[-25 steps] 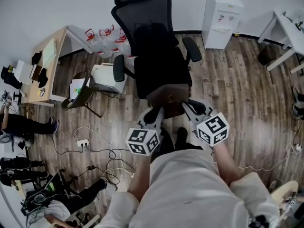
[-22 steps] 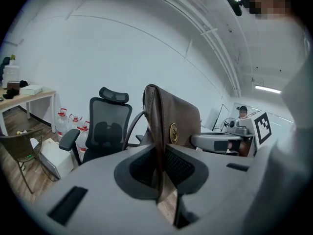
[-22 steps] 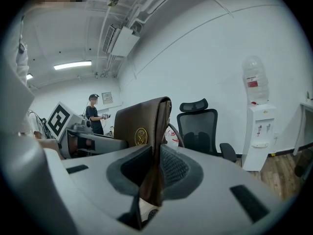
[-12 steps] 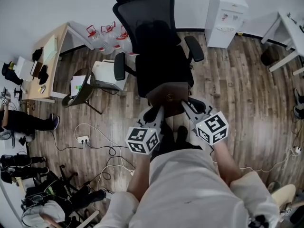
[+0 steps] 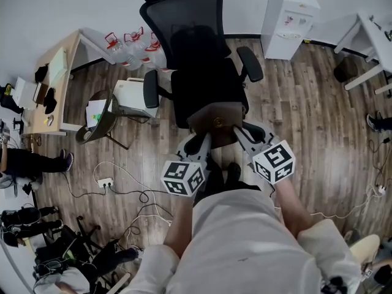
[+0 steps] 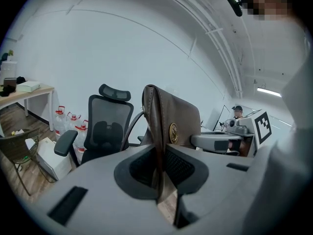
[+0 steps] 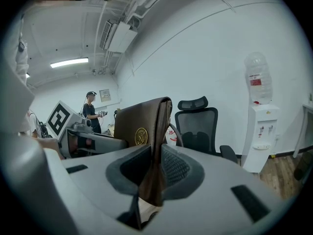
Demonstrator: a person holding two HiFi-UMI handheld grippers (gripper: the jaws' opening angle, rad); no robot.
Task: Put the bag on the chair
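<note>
Holding a brown bag upright between two grippers, a person stands in front of a black office chair on a wood floor. In the head view the bag sits at the centre of the frame, over the front edge of the chair's seat; whether its bottom touches the seat cannot be told. The left gripper pinches the bag's left edge, its jaws narrow with the pads pressed on the folded leather. The right gripper has the bag's right edge between its jaws; they have just been opening, yet the leather fills the gap and meets both pads. A round gold emblem is fixed to the bag's side, and its design is too small to read. Each gripper carries a marker cube printed with bold black-and-white square patterns and no letters. At the upper right of the head view a white water dispenser stands against the wall, and the bottle on top of it wears a red label whose print cannot be read.
</note>
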